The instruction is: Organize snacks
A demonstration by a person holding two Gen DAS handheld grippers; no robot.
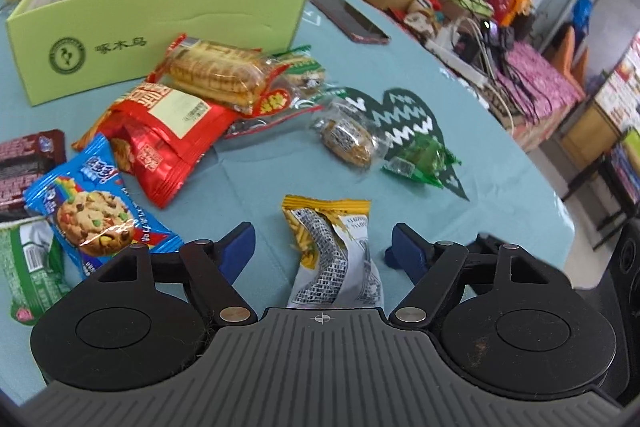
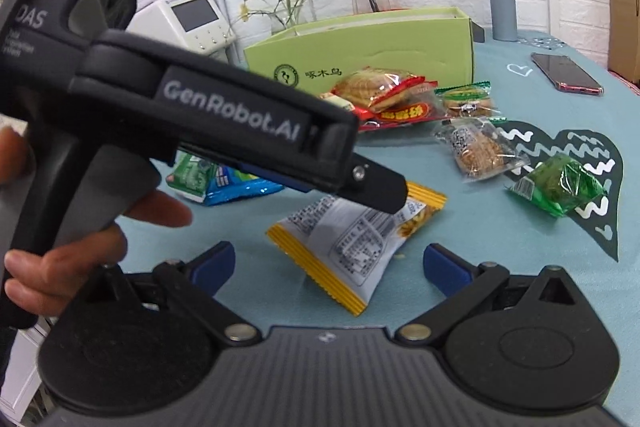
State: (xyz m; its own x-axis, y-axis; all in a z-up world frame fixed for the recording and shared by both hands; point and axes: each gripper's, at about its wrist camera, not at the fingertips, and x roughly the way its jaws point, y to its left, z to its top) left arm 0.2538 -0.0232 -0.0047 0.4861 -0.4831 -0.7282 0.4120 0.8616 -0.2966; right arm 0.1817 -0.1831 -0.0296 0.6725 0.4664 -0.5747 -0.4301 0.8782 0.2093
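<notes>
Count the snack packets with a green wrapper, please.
2 clearly: one green wrapped snack on the dark heart print, one green packet at the left edge. Others may be hidden.

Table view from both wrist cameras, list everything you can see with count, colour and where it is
Snack box: one, light green, open, far side of the table.
Yellow-and-silver packet: one, nearest, between the open left gripper fingers.
Red packets: a few, piled in front of the box.
Clear biscuit pack: one, red ends, on the pile.
Blue cookie packet: one, left of the pile.
Green-and-white packet: one, left edge.
Dark brown packet: one, left edge.
Clear cake packet: one, mid-table.
Green wrapped sweet: one, right of it.
Phone: one, dark, right of the box.
Tablecloth: teal.
Left gripper: black, blue pads, open.
Right gripper: same, open.
Hand: holding the left gripper.
</notes>
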